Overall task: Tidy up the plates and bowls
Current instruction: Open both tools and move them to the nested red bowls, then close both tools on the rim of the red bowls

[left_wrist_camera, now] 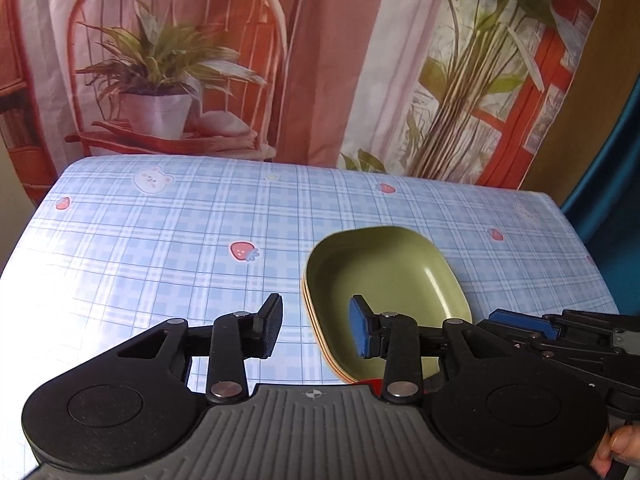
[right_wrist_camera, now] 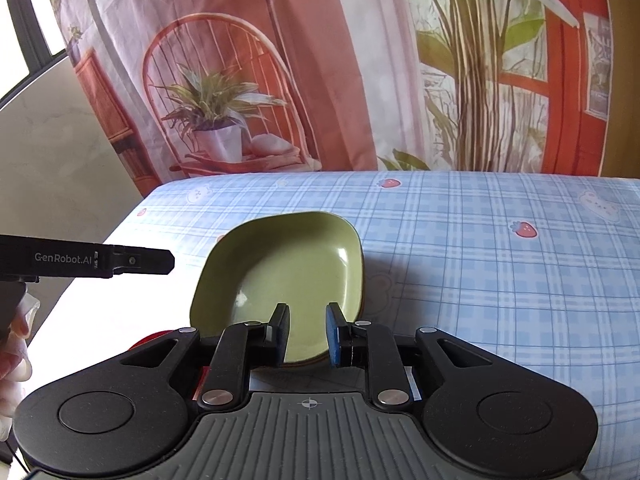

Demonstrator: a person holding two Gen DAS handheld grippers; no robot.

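Plainly, both tongs gape — left tongs beside the green plate, right tongs straddling its rim.

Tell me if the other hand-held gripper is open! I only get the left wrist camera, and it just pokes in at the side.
Observer: Yes. In the right wrist view the right hand-held gripper is open, with a clear gap between its pads.
Operator: Is it squeezing the green plate?
Observer: It doesn't look like it. The near rim of the green plate shows in that gap, and neither pad seems pressed against it.
Operator: What's way over on the left?
Observer: A dark window frame beside the printed curtain. That is outside your view.
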